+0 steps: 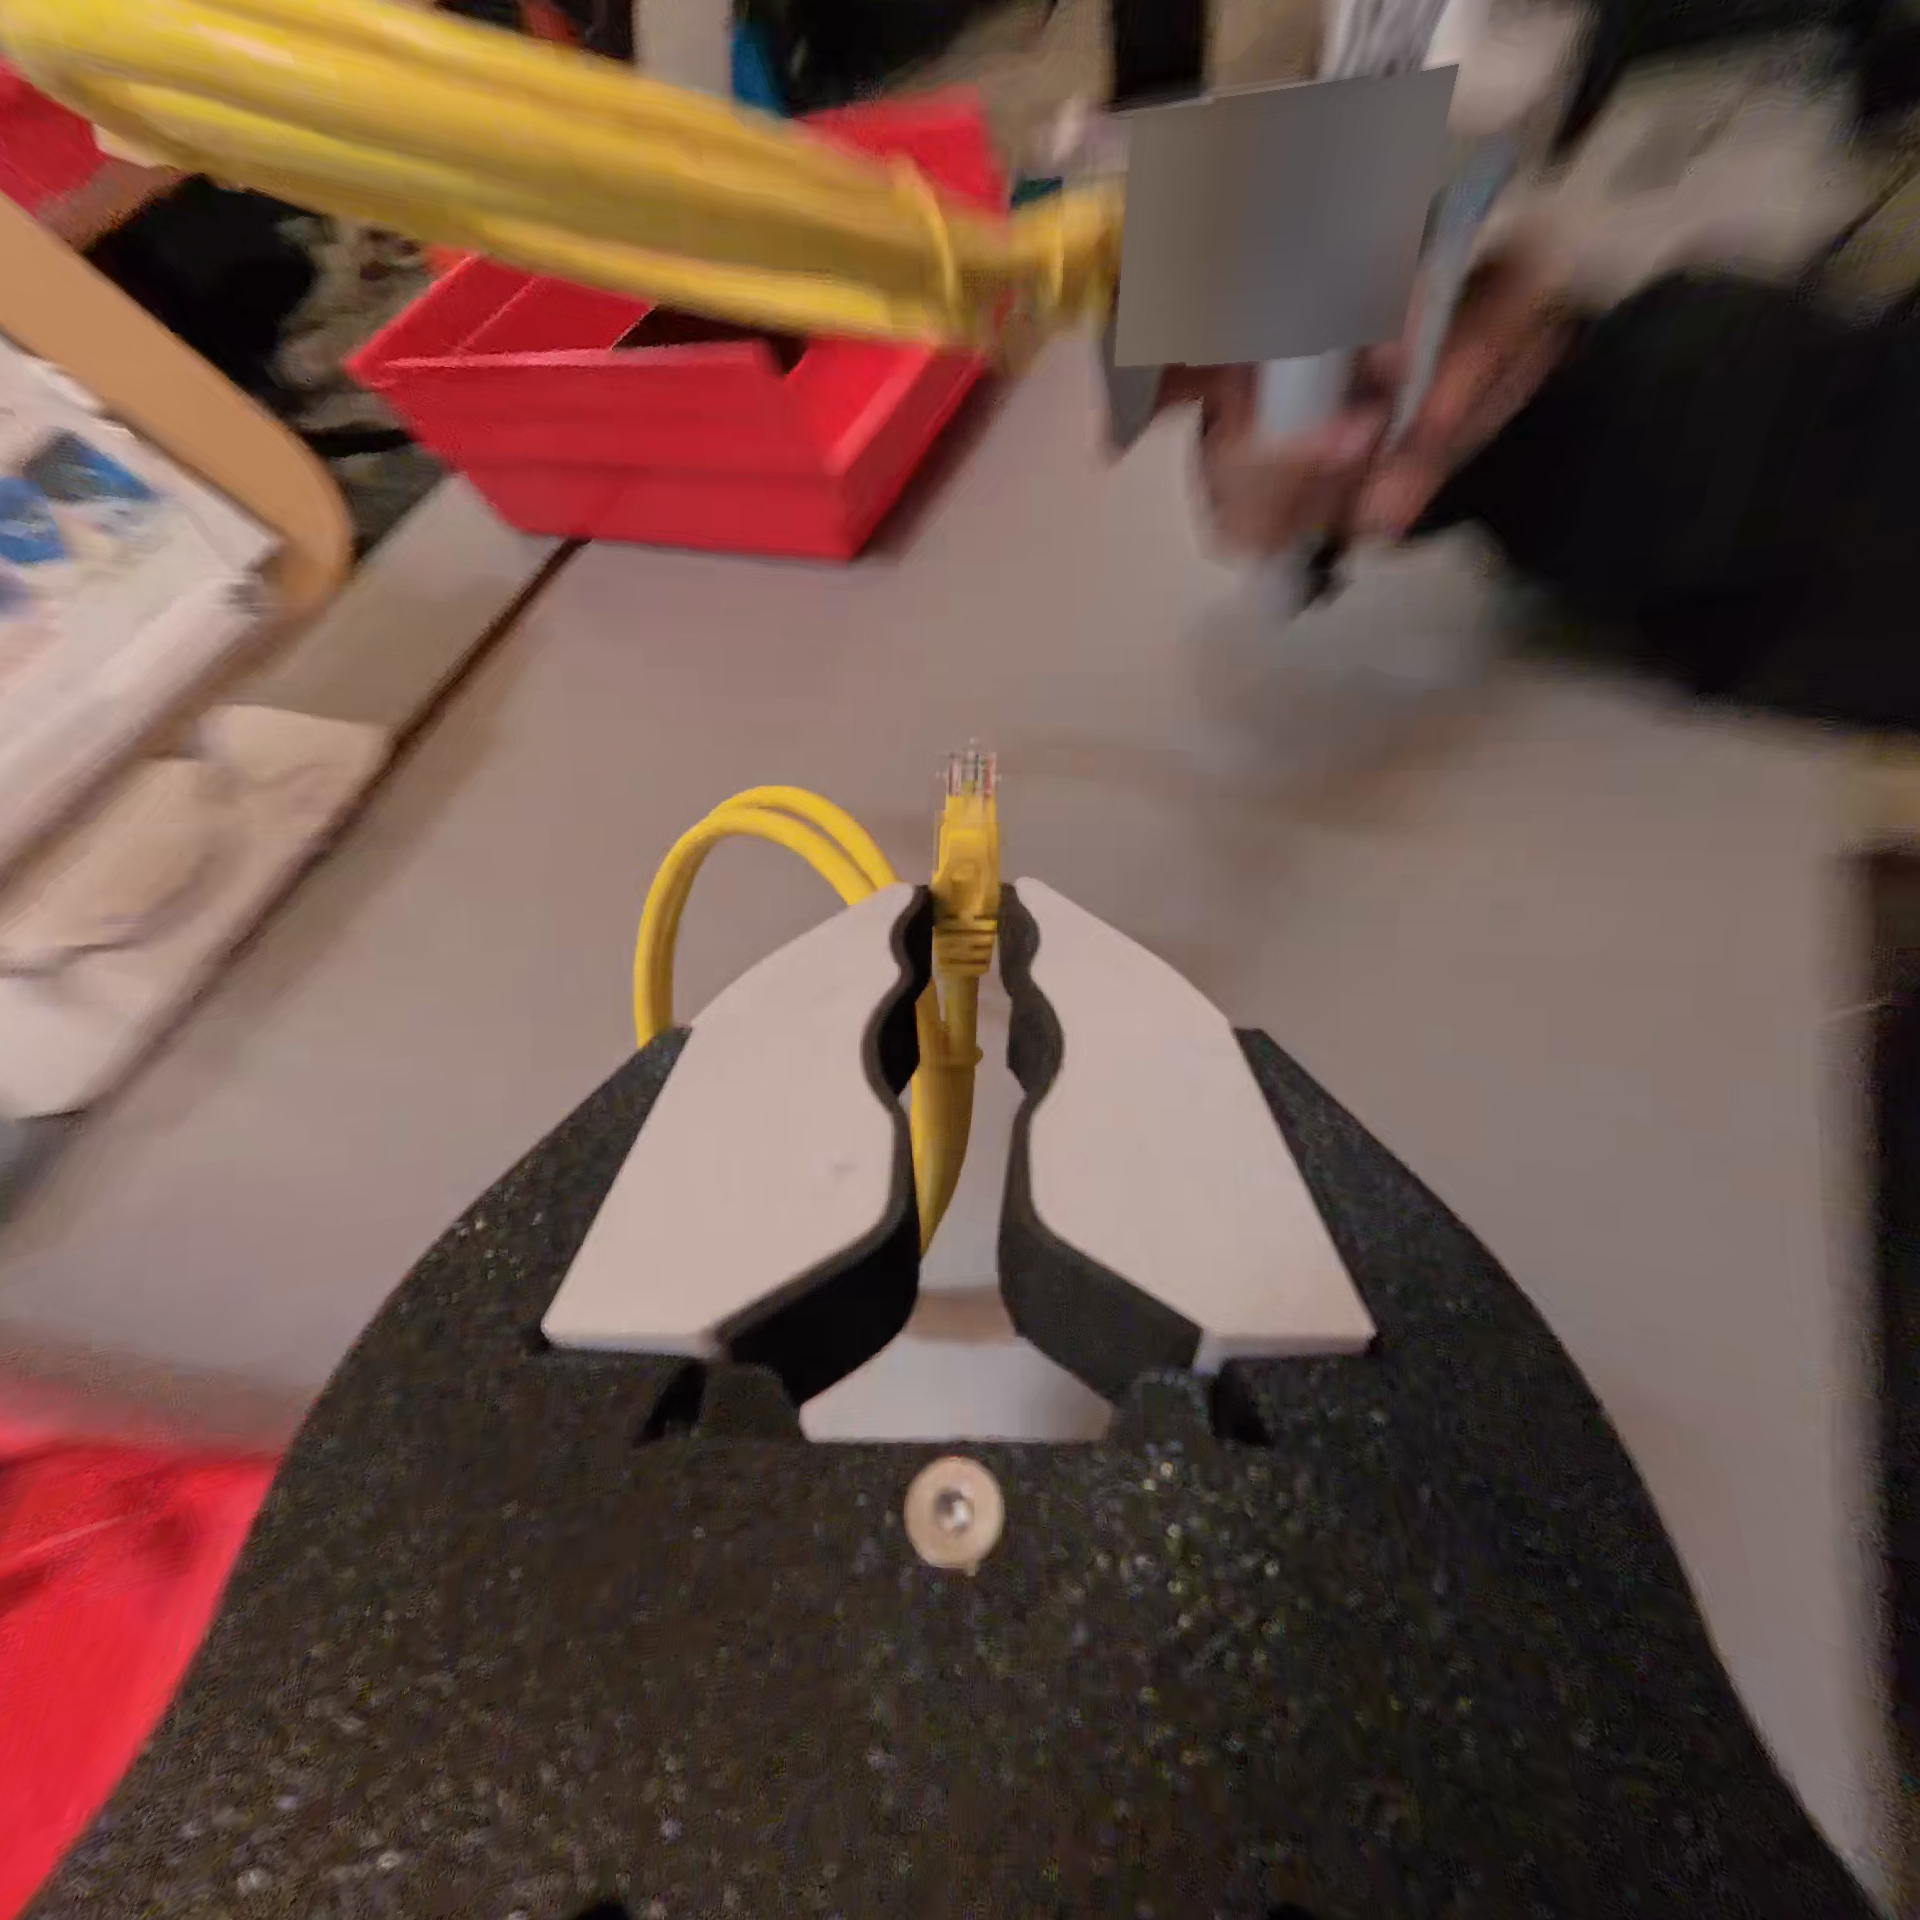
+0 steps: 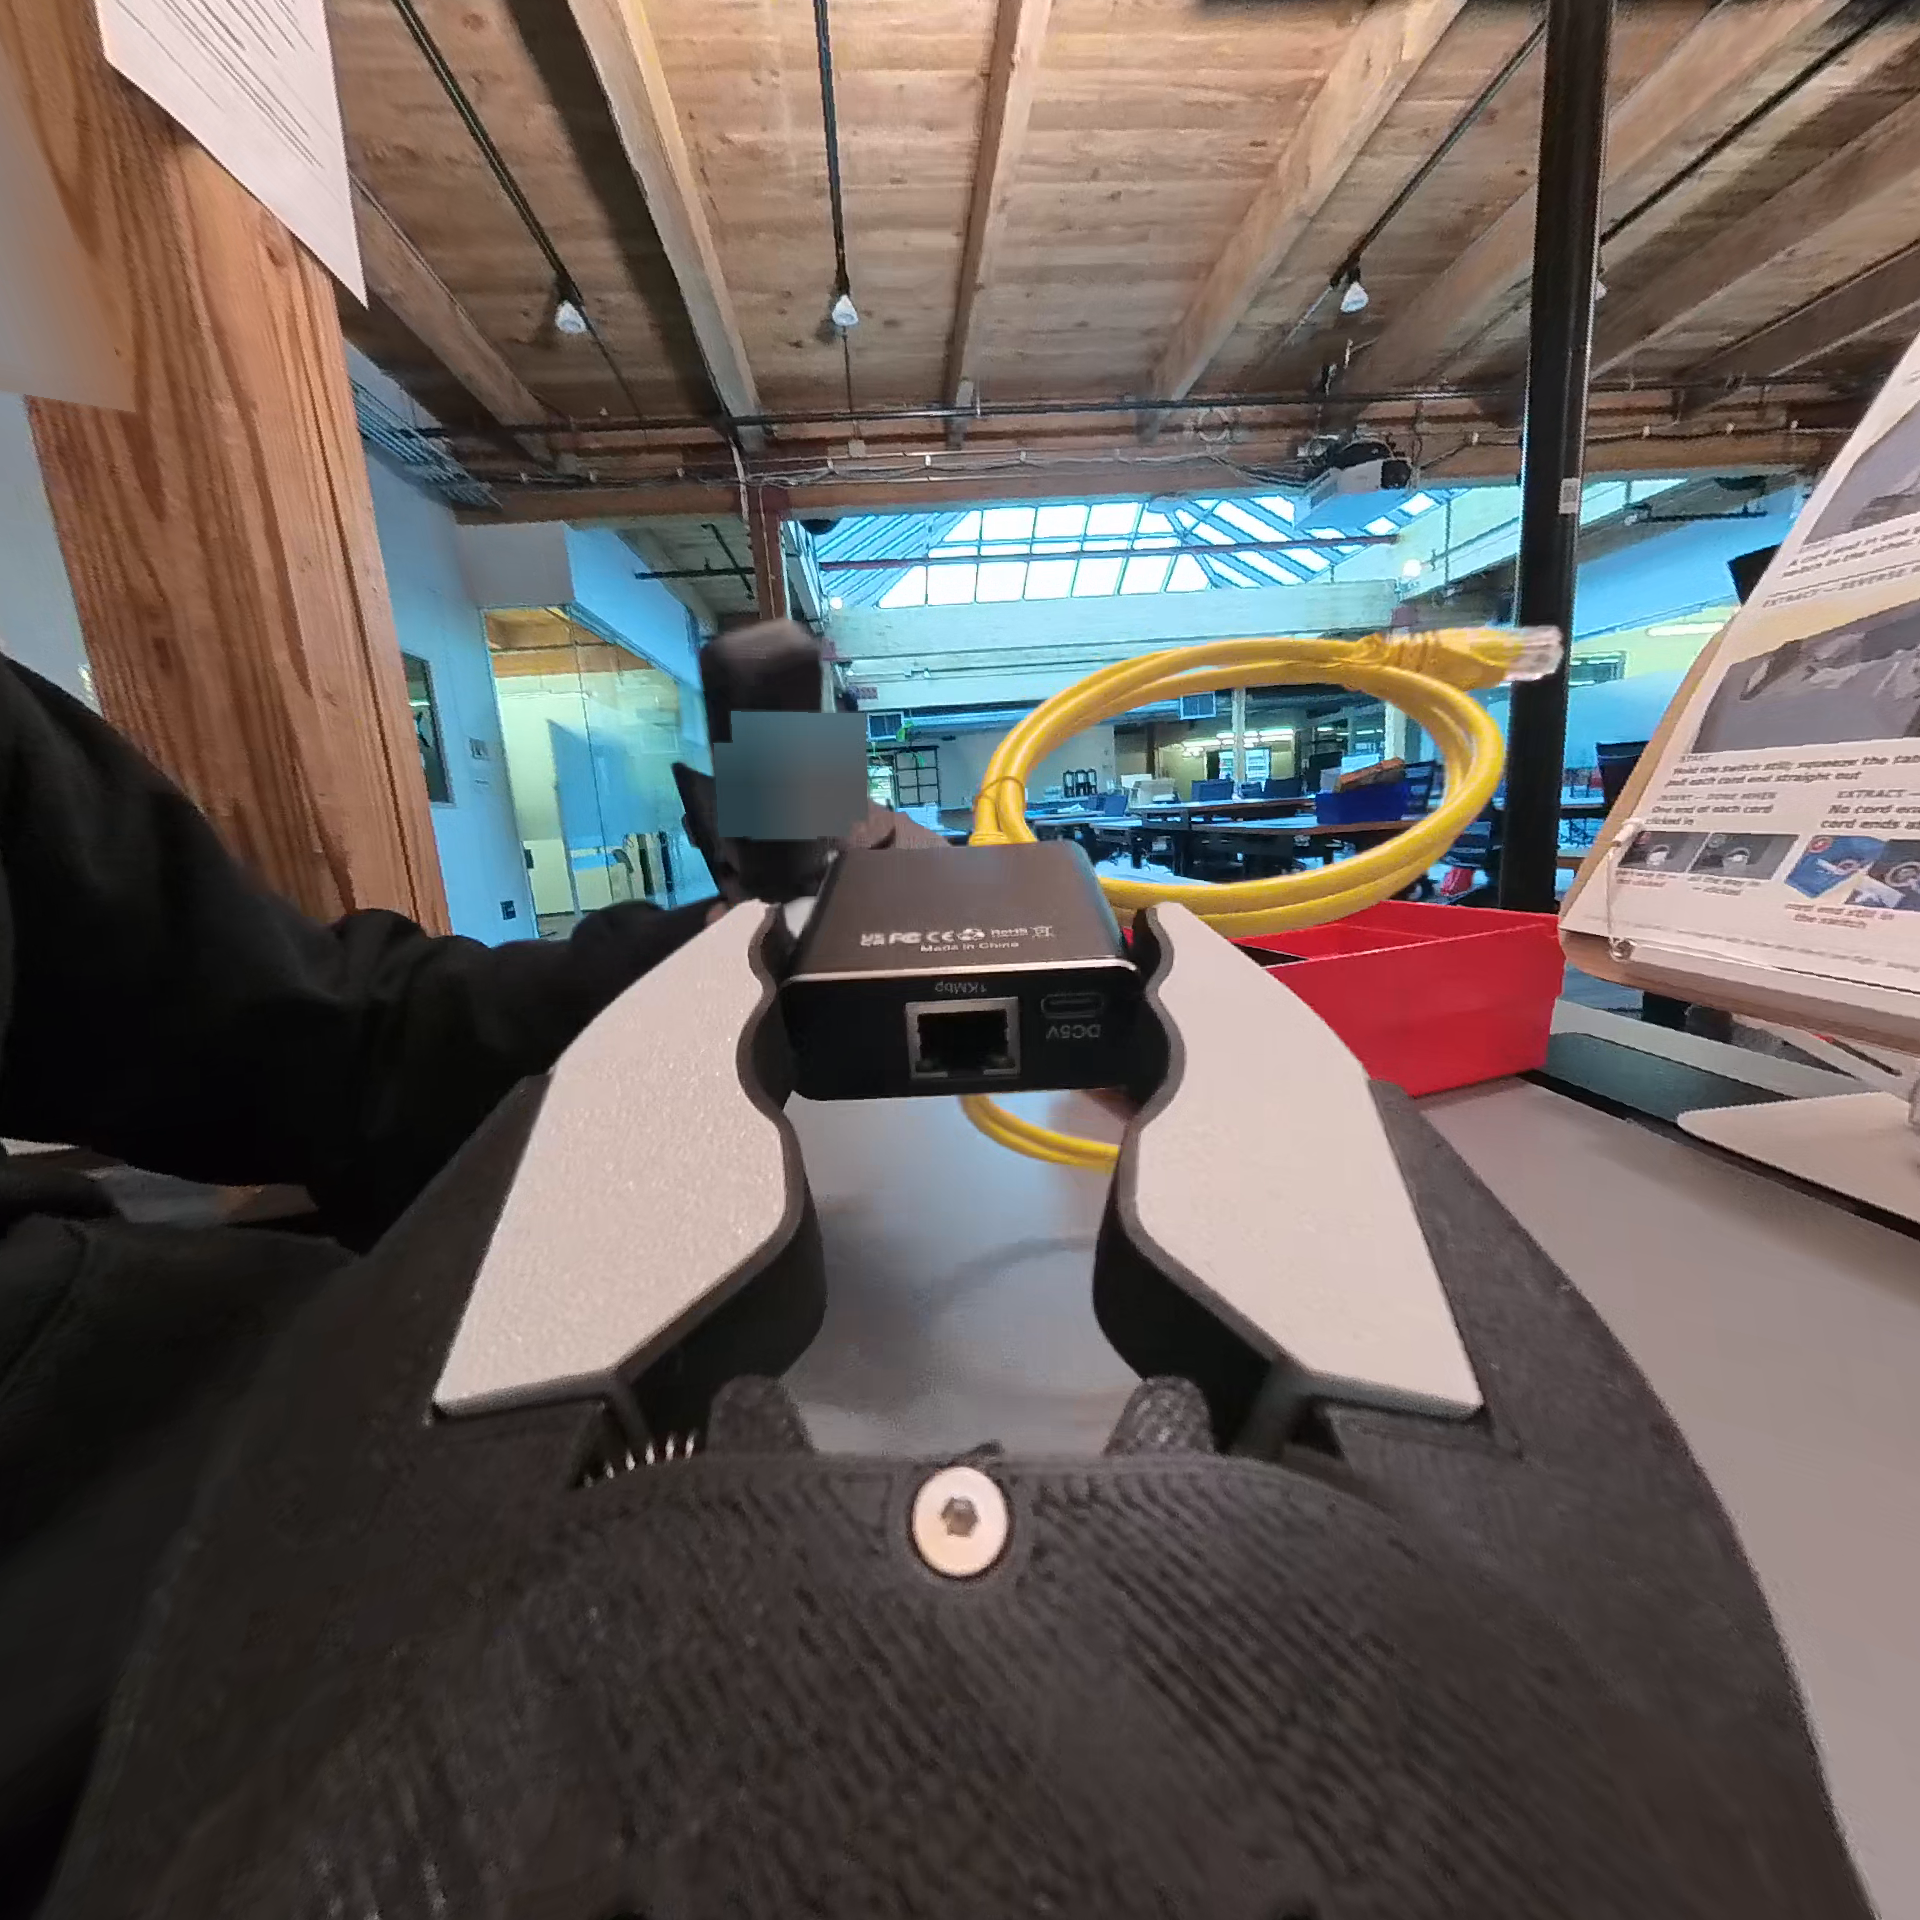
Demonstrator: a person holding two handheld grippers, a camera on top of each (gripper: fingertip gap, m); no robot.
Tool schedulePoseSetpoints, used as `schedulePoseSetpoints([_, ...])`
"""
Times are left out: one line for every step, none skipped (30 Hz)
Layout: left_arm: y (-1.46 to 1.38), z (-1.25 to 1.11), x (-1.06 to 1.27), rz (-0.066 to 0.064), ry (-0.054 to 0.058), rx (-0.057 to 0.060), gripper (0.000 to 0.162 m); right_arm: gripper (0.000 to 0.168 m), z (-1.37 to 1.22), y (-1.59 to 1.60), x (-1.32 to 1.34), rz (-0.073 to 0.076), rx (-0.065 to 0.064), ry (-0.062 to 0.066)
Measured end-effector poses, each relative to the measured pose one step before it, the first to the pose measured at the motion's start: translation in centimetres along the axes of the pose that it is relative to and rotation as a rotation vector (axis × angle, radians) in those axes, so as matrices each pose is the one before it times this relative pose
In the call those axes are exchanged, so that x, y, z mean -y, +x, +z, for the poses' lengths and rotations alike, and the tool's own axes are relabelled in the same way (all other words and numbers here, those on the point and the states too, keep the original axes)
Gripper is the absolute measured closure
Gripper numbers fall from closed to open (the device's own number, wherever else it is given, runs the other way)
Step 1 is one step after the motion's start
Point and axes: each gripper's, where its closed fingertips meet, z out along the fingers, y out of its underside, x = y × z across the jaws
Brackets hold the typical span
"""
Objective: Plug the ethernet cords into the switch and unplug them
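Note:
In the left wrist view my left gripper (image 1: 966, 896) is shut on the boot of a yellow ethernet cord (image 1: 964, 935). Its clear plug (image 1: 968, 774) sticks out past the fingertips over the grey table, and the cord loops back on the left. A blurred bundle of yellow cord (image 1: 499, 177) crosses the top. In the right wrist view my right gripper (image 2: 958, 916) is shut on the black switch (image 2: 951, 935), held above the table. The port (image 2: 963, 1039) facing me is empty. A yellow cord (image 2: 1247, 800) coils behind the switch, one plug (image 2: 1507, 655) free in the air. The switch's far side is hidden.
A red bin (image 1: 665, 447) stands on the grey table (image 1: 1351, 1039); it also shows in the right wrist view (image 2: 1444, 987). An instruction sheet on a stand (image 2: 1766, 790) is at the right. A wooden post (image 2: 208, 520) and a person's black sleeve (image 2: 260, 1018) are at the left.

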Motion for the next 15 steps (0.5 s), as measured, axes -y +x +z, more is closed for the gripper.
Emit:
schedulePoseSetpoints([0.924, -0.682, 1.218, -0.1139, 0.0699, -0.1052, 0.15, 0.104, -0.012, -0.037, 0.092, 0.0002, 0.0015, 0.0034])
schedulePoseSetpoints([1.203, -0.645, 1.102, -0.1128, 0.059, -0.1243, 0.15, 0.104, -0.027, 0.04, 0.112, -0.0031, -0.0038, 0.0057])
schedulePoseSetpoints([1.122, -0.581, 1.004, -0.1094, 0.0585, -0.115, 0.15, 0.104, -0.027, 0.018, 0.054, -0.0032, -0.0024, 0.0014])
schedulePoseSetpoints([1.295, -0.507, 0.81, -0.1225, 0.0512, -0.1314, 0.15, 0.104, -0.032, -0.053, 0.003, 0.001, 0.0038, -0.0021])
schedulePoseSetpoints([1.439, -0.427, 0.643, -0.1456, 0.0401, -0.1546, 0.15, 0.104, -0.016, 0.004, 0.026, -0.0017, -0.0009, -0.0008])
schedulePoseSetpoints([1.141, -0.362, 0.734, -0.1498, 0.05, -0.1443, 0.151, 0.104, -0.012, 0.016, 0.073, -0.0032, -0.003, 0.0017])
schedulePoseSetpoints([0.665, -0.341, 0.753, -0.1232, 0.0586, -0.1164, 0.151, 0.104, 0.007, -0.09, 0.073, 0.0005, 0.0051, 0.0014])
schedulePoseSetpoints([0.092, -0.349, 0.254, -0.0776, 0.0295, -0.0791, 0.151, 0.104, 0.017, -0.075, 0.069, -0.0022, 0.0031, 0.0015])
schedulePoseSetpoints([-0.806, -0.355, -0.487, -0.0486, -0.0186, -0.0214, 0.151, 0.104, 0.038, -0.013, 0.037, -0.0035, -0.0019, 0.0002])
schedulePoseSetpoints([-1.68, -0.303, -0.889, -0.0472, -0.0418, 0.0331, 0.15, 0.104, 0.026, -0.038, -0.032, -0.0003, 0.0024, -0.004])
schedulePoseSetpoints([-2.018, -0.155, -0.904, -0.055, -0.0425, 0.0524, 0.15, 0.104, 0.015, -0.042, -0.065, -0.0012, 0.0016, -0.0042])
schedulePoseSetpoints([-1.609, -0.055, -0.532, -0.0561, -0.0247, 0.0236, 0.15, 0.104, -0.003, 0.026, -0.054, -0.0027, -0.0029, -0.0033])
schedulePoseSetpoints([-1.222, -0.094, -0.218, -0.0527, -0.0164, 0.0068, 0.149, 0.104, -0.018, 0.019, -0.019, -0.0001, -0.0009, -0.0023])
schedulePoseSetpoints([-1.609, -0.129, -0.32, -0.0279, -0.0369, 0.0523, 0.148, 0.104, -0.028, -0.005, 0.005, 0.0003, 0.0006, 0.0002])
schedulePoseSetpoints([-2.11, -0.125, -0.357, 0.0074, -0.0498, 0.107, 0.145, 0.104, -0.04, 0.037, 0.031, -0.0022, -0.0026, 0.0022])
